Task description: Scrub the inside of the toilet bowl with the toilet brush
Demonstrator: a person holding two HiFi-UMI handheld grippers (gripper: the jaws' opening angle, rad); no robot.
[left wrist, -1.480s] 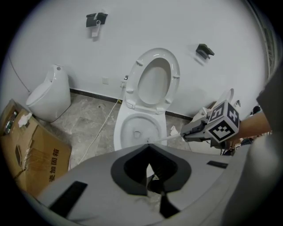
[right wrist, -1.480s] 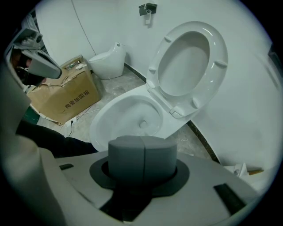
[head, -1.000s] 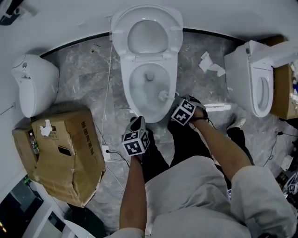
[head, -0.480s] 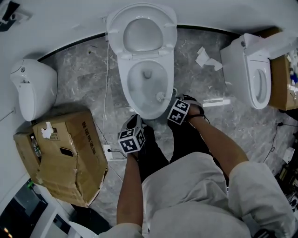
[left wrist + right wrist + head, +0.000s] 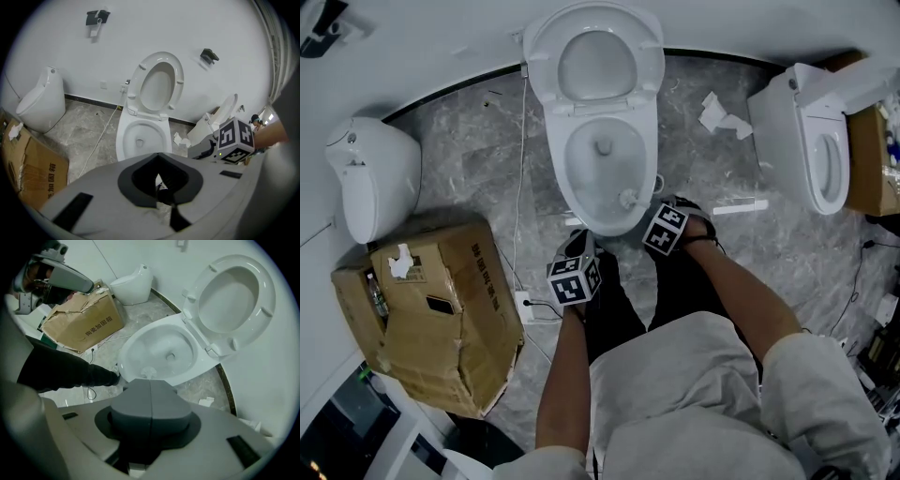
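Note:
A white toilet (image 5: 558,169) stands with lid and seat raised at the top middle of the head view. The white head of the toilet brush (image 5: 627,198) is inside the bowl near its front right wall. My right gripper (image 5: 654,214) hangs over that side of the rim, pointing straight down. In the right gripper view the brush head (image 5: 149,372) pokes out just past the jaws (image 5: 150,383), which are shut on the hidden handle. My left gripper (image 5: 577,246) hovers low by the foot of the toilet; its jaws (image 5: 159,180) look shut and hold nothing.
A battered cardboard box (image 5: 431,309) sits on the floor at the left, with a white urinal (image 5: 370,173) behind it. A second toilet (image 5: 816,159) stands at the right. Crumpled paper (image 5: 717,117) and a cable (image 5: 520,169) lie on the marble floor.
The right gripper and the brush have shifted a little toward the bowl's front rim. The left gripper has kept its place.

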